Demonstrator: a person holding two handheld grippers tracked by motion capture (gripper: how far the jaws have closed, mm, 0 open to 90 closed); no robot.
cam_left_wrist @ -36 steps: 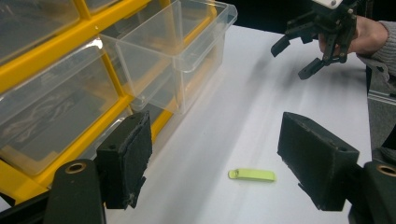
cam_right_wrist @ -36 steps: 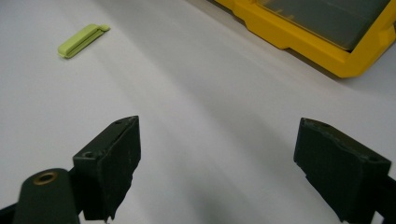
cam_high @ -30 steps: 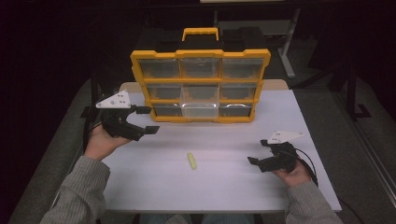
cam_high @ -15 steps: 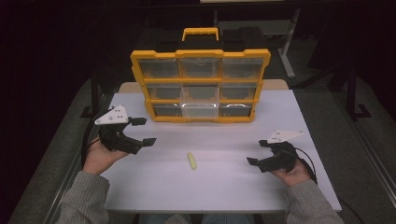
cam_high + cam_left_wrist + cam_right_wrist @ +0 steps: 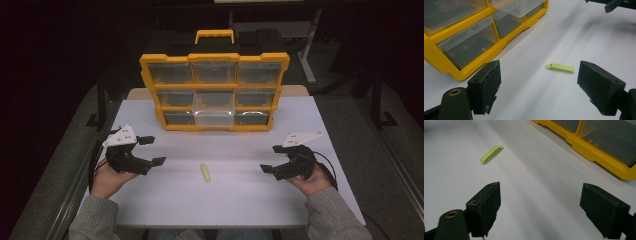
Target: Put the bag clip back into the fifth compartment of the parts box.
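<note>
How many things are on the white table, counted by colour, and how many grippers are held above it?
Yellow organizer box with clear drawers: 1
Light green clip: 1
Black grippers: 2, the left gripper and the right gripper, both with open jaws
Total: 4, on or over the table

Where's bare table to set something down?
Bare: the table near edge between the forearms, and the strips between the green clip and each gripper. Crowded: the back, where the yellow organizer stands with its middle bottom drawer pulled out.
</note>
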